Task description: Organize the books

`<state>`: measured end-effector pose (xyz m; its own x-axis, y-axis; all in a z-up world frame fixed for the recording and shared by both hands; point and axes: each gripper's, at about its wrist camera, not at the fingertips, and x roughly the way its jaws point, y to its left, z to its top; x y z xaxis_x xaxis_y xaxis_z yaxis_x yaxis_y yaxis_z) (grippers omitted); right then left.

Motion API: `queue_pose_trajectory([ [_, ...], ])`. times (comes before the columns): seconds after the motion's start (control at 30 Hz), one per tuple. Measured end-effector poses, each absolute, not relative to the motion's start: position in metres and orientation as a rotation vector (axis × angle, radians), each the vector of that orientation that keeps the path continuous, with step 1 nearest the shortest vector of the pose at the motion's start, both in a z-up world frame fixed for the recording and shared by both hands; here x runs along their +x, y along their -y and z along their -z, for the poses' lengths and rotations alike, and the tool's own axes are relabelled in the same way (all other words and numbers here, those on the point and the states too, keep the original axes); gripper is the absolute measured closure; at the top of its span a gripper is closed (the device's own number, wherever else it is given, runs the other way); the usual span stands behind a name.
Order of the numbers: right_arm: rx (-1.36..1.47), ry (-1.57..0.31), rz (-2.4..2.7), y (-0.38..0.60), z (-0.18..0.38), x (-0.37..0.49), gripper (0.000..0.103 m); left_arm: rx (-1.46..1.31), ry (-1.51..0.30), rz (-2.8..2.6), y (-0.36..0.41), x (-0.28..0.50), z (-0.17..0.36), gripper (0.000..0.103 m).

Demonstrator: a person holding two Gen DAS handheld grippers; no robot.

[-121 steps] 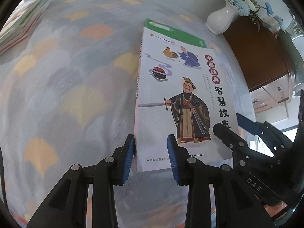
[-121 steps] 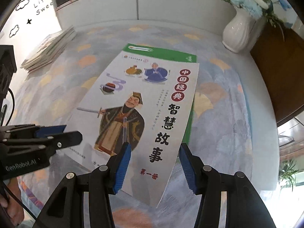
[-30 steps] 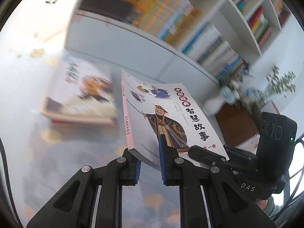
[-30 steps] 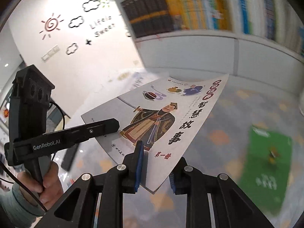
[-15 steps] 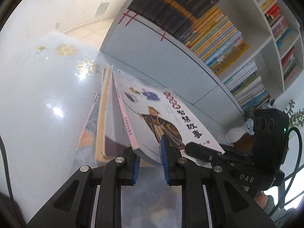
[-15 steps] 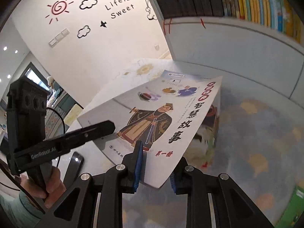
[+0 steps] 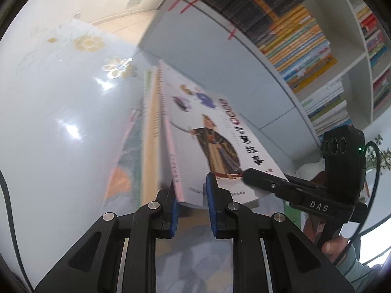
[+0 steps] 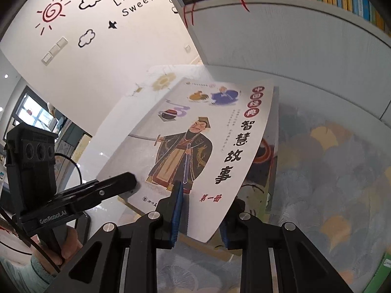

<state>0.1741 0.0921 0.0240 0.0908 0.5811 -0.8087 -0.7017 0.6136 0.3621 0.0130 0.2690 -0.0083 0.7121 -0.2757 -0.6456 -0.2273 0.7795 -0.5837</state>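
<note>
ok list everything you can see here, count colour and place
storybook: one, white cover with a robed figure, held above the stack by both grippers
book stack: count unclear, yellow and pale edges, on the table under the storybook
tablecloth: one, blue-grey with yellow fans, over the table
bookshelf: one, white, full of dark and bright spines, behind the table
wall decals: red sun, black clouds, lettering, on the white wall
left gripper: black, blue pads, shut on the storybook's spine corner
right gripper: black, blue pads, shut on its lower edge

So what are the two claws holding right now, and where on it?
Both hold the white storybook by its bottom edge: left claw at the spine corner, right claw near the open-side corner.
</note>
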Motion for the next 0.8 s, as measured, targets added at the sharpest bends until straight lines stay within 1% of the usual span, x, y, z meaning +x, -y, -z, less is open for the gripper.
queue_pose_trajectory([
  [0.13, -0.115, -1.208, -0.945, -0.095, -0.009, 0.177, 0.076, -0.713, -0.787, -0.049, -0.285, -0.009, 0.01, 0.087],
  [0.2, -0.123, -1.21, -0.946, -0.095, -0.006, 0.174, 0.074, -0.717, -0.786, -0.071, -0.288, -0.017, 0.009, 0.087],
  [0.27, -0.121, -1.217, -0.95, -0.095, -0.007, 0.171, 0.069, -0.714, -0.786, -0.08, -0.287, -0.023, 0.005, 0.085],
  [0.33, -0.118, -1.225, -0.938, -0.092, -0.007, 0.169, 0.067, -0.7, -0.783, -0.067, -0.281, -0.025, -0.002, 0.085],
  [0.4, -0.106, -1.237, -0.913, -0.084, -0.009, 0.165, 0.066, -0.657, -0.786, -0.038, -0.266, -0.025, -0.014, 0.084],
  [0.47, -0.081, -1.239, -0.889, -0.07, -0.01, 0.159, 0.066, -0.612, -0.806, 0.004, -0.248, -0.023, -0.024, 0.076],
  [0.7, -0.027, -1.248, -0.802, 0.007, -0.012, 0.108, 0.066, -0.496, -0.879, 0.134, -0.162, -0.022, -0.037, 0.076],
  [0.73, -0.018, -1.248, -0.789, 0.02, -0.012, 0.101, 0.065, -0.484, -0.89, 0.147, -0.15, -0.022, -0.038, 0.076],
  [0.8, 0.012, -1.255, -0.756, 0.052, -0.009, 0.09, 0.058, -0.472, -0.915, 0.176, -0.124, -0.022, -0.039, 0.074],
])
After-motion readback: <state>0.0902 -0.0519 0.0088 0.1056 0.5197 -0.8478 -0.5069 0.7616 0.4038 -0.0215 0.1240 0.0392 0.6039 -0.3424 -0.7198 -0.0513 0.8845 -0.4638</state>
